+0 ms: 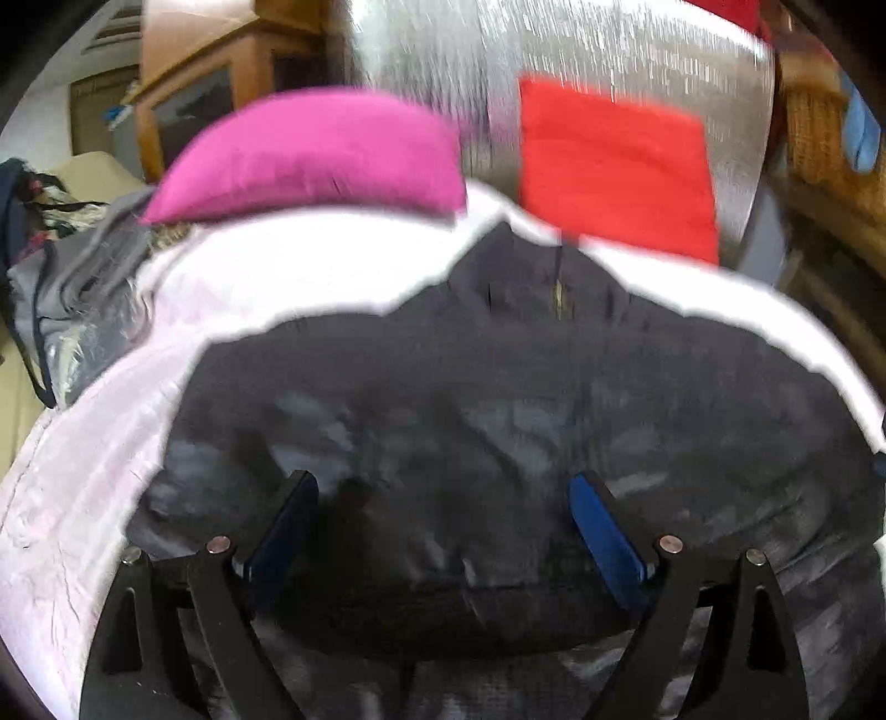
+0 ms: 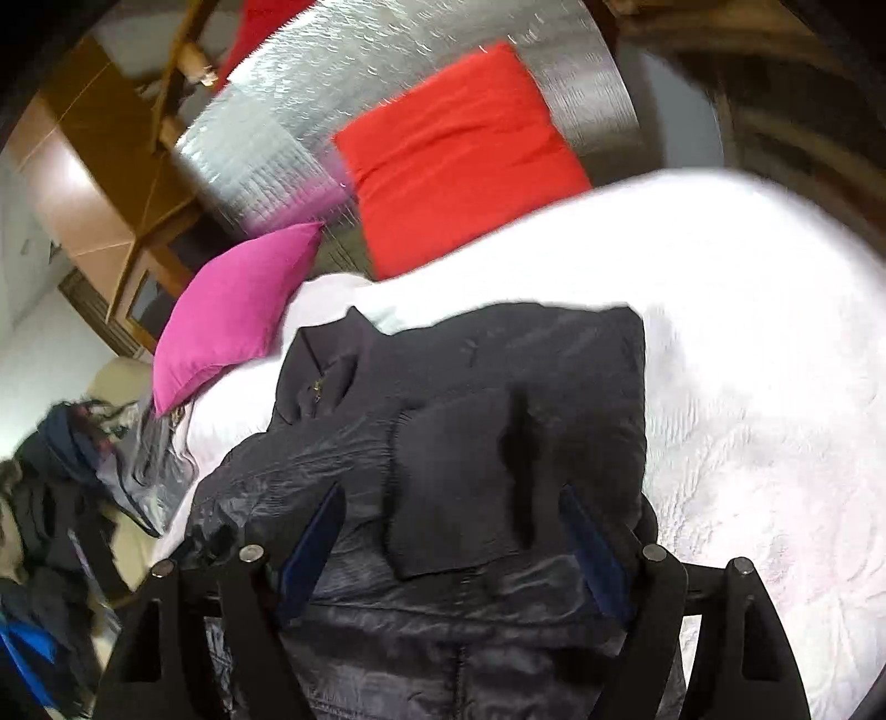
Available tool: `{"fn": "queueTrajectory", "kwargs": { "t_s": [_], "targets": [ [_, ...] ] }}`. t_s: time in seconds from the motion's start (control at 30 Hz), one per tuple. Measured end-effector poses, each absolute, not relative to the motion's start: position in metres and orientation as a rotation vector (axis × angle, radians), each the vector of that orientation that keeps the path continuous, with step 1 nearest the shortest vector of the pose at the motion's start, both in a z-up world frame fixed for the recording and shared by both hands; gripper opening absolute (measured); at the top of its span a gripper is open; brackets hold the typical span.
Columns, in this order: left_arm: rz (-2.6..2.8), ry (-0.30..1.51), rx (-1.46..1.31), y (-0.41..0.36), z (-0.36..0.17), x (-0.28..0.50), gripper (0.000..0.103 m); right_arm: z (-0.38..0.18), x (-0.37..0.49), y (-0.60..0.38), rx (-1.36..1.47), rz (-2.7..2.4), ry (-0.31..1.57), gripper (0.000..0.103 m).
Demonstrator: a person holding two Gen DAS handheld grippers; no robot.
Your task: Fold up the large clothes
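A dark navy padded jacket (image 1: 498, 399) lies on a white bedspread (image 1: 288, 277), collar toward the pillows. It also shows in the right wrist view (image 2: 470, 399), with a sleeve and ribbed cuff (image 2: 459, 487) folded across its body. My left gripper (image 1: 443, 498) is open just above the jacket's lower part, holding nothing. My right gripper (image 2: 451, 520) is open over the folded sleeve, its blue pads (image 2: 592, 548) on either side of the cuff without closing on it.
A magenta pillow (image 1: 315, 155) and a red pillow (image 1: 614, 171) lean on a silver headboard (image 1: 581, 50). A pile of other clothes (image 2: 66, 471) lies left of the bed. Wooden cabinets (image 1: 210, 72) stand behind. The bedspread (image 2: 747, 360) stretches to the right.
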State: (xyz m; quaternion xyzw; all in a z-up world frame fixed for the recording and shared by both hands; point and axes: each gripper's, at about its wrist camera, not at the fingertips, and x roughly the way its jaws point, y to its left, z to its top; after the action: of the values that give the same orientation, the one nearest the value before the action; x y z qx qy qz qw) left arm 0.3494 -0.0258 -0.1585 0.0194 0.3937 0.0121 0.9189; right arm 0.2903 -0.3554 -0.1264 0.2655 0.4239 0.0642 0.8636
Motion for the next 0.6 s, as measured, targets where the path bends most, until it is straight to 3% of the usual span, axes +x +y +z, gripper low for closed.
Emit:
{"fn": "queueTrajectory", "kwargs": {
  "t_s": [0.1, 0.3, 0.6],
  "targets": [
    [0.027, 0.8, 0.034, -0.025, -0.162, 0.349, 0.092, -0.141, 0.293, -0.359, 0.569, 0.129, 0.905, 0.082],
    [0.001, 0.788, -0.071, 0.004, -0.128, 0.321, 0.092, -0.093, 0.26, -0.362, 0.594, 0.146, 0.79, 0.082],
    [0.065, 0.713, -0.246, 0.093, -0.081, 0.195, 0.092, -0.061, 0.091, -0.359, 0.551, 0.159, 0.726, 0.082]
  ]
}}
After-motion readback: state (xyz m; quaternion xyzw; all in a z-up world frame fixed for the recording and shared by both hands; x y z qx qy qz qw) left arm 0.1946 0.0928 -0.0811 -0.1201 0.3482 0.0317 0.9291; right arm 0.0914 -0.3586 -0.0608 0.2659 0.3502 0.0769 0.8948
